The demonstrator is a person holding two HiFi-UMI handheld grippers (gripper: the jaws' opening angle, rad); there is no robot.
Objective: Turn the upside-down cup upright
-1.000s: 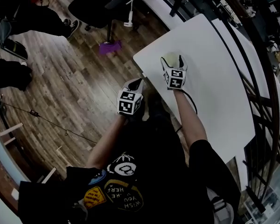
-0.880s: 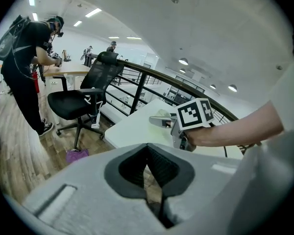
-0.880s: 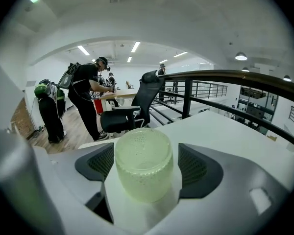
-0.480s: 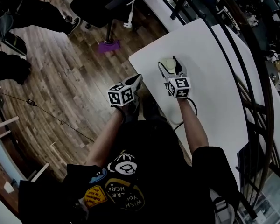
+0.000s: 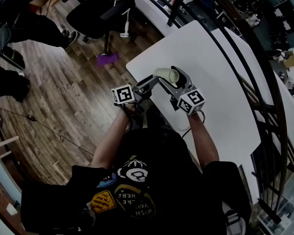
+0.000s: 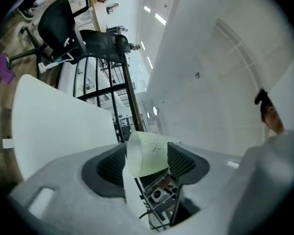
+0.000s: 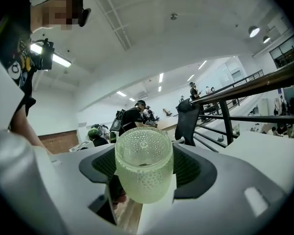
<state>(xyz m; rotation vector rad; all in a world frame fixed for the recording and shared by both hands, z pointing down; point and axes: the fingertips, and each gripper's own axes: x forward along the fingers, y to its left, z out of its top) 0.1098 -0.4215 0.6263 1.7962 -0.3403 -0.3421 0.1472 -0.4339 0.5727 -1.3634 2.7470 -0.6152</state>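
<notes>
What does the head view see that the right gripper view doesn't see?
Only the head view: two black-and-white marker cubes and a purple thing on the floor. Only the right gripper view: ceiling lights, faraway people, and the bumpy dots on the cup up close. Both: the pale green cup, held in the air by the right gripper, whose jaws have just closed on it.
</notes>
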